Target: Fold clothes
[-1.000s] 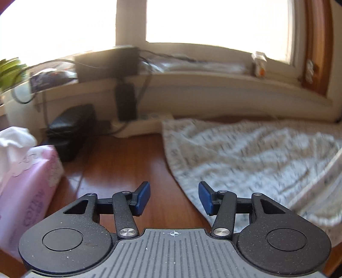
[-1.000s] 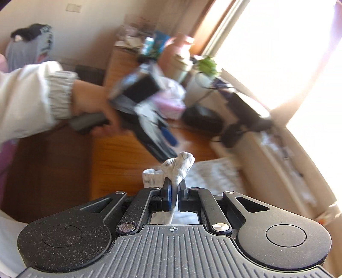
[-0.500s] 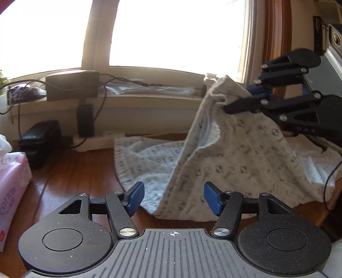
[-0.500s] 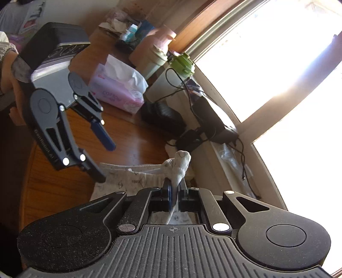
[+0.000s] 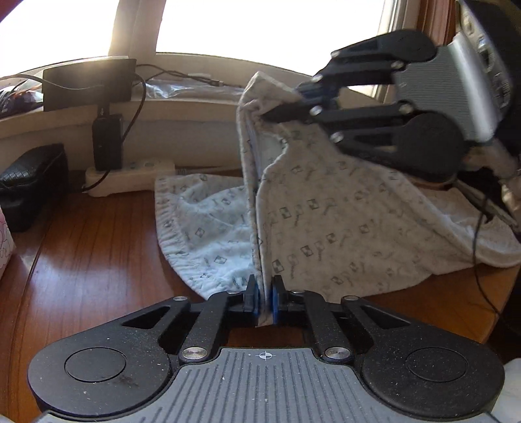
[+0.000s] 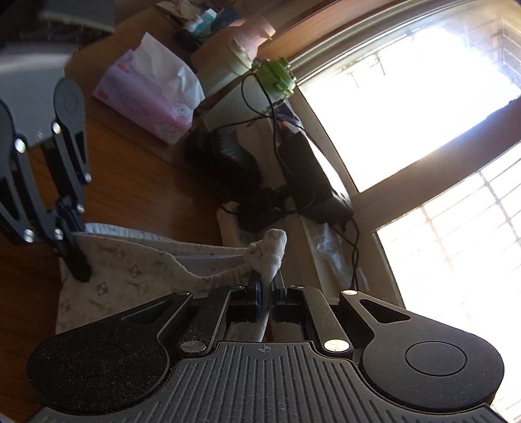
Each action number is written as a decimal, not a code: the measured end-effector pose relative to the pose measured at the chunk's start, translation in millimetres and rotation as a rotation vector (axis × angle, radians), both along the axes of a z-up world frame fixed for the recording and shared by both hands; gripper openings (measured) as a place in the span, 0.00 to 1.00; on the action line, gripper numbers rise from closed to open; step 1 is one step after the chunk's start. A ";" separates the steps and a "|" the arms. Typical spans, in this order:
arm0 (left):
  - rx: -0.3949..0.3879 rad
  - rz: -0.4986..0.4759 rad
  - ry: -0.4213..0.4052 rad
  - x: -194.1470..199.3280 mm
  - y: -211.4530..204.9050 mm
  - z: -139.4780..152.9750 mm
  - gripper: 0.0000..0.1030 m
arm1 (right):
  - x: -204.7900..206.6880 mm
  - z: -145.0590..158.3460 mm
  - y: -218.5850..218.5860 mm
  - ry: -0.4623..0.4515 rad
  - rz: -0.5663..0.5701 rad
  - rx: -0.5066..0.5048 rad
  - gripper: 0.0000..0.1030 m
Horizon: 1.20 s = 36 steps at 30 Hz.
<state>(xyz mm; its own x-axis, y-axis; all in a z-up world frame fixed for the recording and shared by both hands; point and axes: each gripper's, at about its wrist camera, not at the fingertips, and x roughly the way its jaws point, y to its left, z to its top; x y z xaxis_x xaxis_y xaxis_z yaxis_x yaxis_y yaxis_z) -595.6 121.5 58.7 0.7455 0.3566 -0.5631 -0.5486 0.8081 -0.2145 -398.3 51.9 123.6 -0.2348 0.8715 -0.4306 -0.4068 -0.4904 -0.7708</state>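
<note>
1. Bright windows [image 5: 260, 22] fill the background, with a pale sill below them and a reddish wooden worktop [image 5: 81, 253] in front.
2. On the worktop lies a pale grey garment [image 5: 325, 227] printed with small dark squares; part of it rests flat, part is lifted into a tent.
3. The left gripper [image 5: 264, 304] is closing its jaws on the garment's near lower edge, and the blue pads [image 5: 255, 301] have the cloth between them, pressed from both sides.
4. The right gripper [image 6: 267, 301], up and to the right of the left one, has its jaws clamped together on a bunched fold of the same garment, holding it raised above the worktop.
5. A taut ridge of cloth runs from the left gripper up to the right gripper [image 5: 306, 97].
6. Beyond the left gripper, against the sill, sits a white power strip [image 5: 130, 172] with a black plug and cables, and a black box [image 5: 88, 81] stands on the sill above it.
7. To the far left of the right gripper, past the left gripper [image 6: 68, 234], a pink tissue pack [image 6: 146, 101] lies on the worktop.
</note>
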 end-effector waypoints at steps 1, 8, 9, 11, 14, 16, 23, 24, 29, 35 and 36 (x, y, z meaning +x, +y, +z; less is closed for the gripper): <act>-0.010 -0.006 -0.019 -4.7 -3.7 5.8 0.07 | -2.1 -1.4 2.8 0.019 0.004 -0.015 0.06; 0.007 0.059 0.043 -20.7 -13.3 10.9 0.17 | -23.3 -19.4 12.5 0.063 0.045 -0.030 0.06; -0.012 0.071 0.043 -22.4 -8.0 5.3 0.19 | -25.6 -22.7 16.6 0.060 0.043 -0.024 0.06; -0.024 0.076 0.035 -22.3 -2.8 -3.4 0.30 | -28.0 -27.6 24.4 0.055 0.043 0.002 0.06; -0.020 0.065 0.014 -15.7 0.5 -9.8 0.38 | -28.4 -31.7 38.1 0.068 0.037 0.017 0.06; -0.013 0.057 0.017 -9.2 1.9 -12.3 0.38 | -27.3 -33.9 46.7 0.079 0.036 0.024 0.06; -0.054 0.095 0.067 -5.9 13.2 -17.3 0.19 | -31.2 -50.3 78.3 0.125 0.007 -0.028 0.06; -0.054 0.105 0.071 -7.9 13.7 -17.0 0.20 | -32.1 -53.2 81.9 0.138 0.002 -0.044 0.06; 0.008 0.177 0.108 -15.3 7.4 -9.1 0.41 | -19.3 -51.5 88.6 0.260 -0.068 -0.131 0.46; 0.127 0.241 0.111 -2.6 3.5 7.5 0.42 | 31.1 -11.4 81.2 0.539 -0.120 -0.213 0.27; 0.141 0.249 0.108 2.0 3.8 10.2 0.42 | 38.8 -7.4 79.8 0.571 -0.128 -0.240 0.22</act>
